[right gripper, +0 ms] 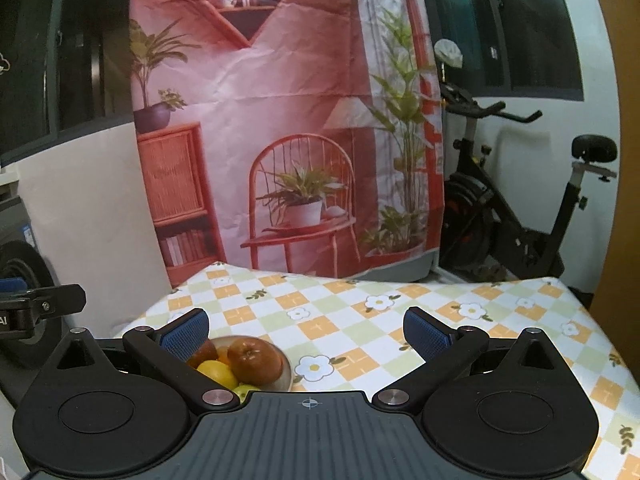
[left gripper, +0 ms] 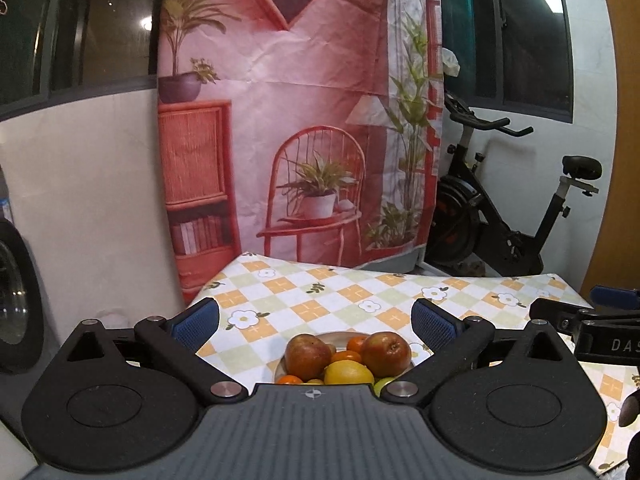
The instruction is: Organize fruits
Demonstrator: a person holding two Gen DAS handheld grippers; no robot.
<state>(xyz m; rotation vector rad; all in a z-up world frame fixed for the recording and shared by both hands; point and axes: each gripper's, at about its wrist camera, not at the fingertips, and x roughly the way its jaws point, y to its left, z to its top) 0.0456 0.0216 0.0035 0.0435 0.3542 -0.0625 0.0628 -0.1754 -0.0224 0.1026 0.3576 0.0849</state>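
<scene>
Tablecloth (left gripper: 340, 300): checked, flowered, covering the table.
Plate (right gripper: 286, 364): on the cloth, piled with two apples (left gripper: 386, 354), a lemon (left gripper: 347, 374) and oranges (left gripper: 346, 357).
Left gripper (left gripper: 316, 318): jaws wide apart, empty, above the plate.
Right gripper (right gripper: 306, 334): jaws wide apart, empty, beside the plate.

Little can be read. In the left wrist view, white capitals "DAS" stand on the black body of the right gripper (left gripper: 600, 322), cut off by the right edge. In the right wrist view, the letters "AI", perhaps a word's end, show on the left gripper (right gripper: 24, 312) at the left edge.
</scene>
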